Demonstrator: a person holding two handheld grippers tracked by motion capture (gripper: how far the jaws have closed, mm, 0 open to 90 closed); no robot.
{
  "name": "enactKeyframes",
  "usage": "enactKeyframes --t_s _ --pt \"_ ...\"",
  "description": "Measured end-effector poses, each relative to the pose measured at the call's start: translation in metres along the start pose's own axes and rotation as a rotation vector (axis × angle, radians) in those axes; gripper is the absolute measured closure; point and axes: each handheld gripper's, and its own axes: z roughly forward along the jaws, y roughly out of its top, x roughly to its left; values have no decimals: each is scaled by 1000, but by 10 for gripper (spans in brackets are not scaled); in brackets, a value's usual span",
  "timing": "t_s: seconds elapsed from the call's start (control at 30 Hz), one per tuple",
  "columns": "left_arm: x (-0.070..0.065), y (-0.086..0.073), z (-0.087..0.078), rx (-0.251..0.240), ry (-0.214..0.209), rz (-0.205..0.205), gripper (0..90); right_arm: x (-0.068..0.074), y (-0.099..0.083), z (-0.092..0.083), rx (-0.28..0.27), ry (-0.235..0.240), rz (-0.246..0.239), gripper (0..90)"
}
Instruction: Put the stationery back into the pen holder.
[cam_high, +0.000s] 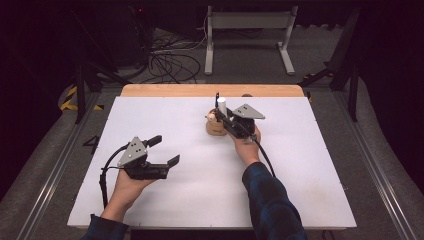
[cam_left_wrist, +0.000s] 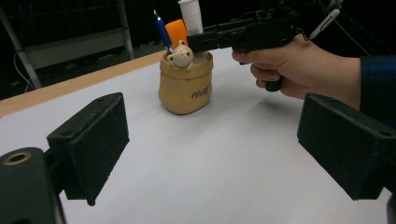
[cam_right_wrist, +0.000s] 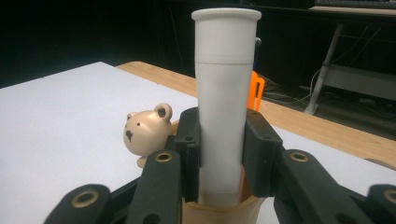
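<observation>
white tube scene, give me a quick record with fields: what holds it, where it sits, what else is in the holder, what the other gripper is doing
held thing: white tube, upright
held by: right gripper, shut on the tube from both sides
where: tube's lower end inside the tan pouch holder
also in holder: blue pen, orange item
on the holder's rim: small bear figure
left gripper: open, holding nothing, above the white table, apart from the holder

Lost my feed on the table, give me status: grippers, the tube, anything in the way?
Right gripper shut on white tube, tube upright in tan pouch. Left gripper open, holding nothing. Bear figure and orange item crowd the tube.
</observation>
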Motion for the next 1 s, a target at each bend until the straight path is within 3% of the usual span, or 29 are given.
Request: enactKeyframes --t_s 0.5,0.63,1.0 --pt "-1 0 1 -1 -4 -2 101 0 -3 3 10 -7 -24 707" --pt "0 0 1 1 -3 2 102 0 -4 5 1 -14 -1 708" --pt "-1 0 0 1 -6 -5 103 2 -2 3 21 -3 -26 694"
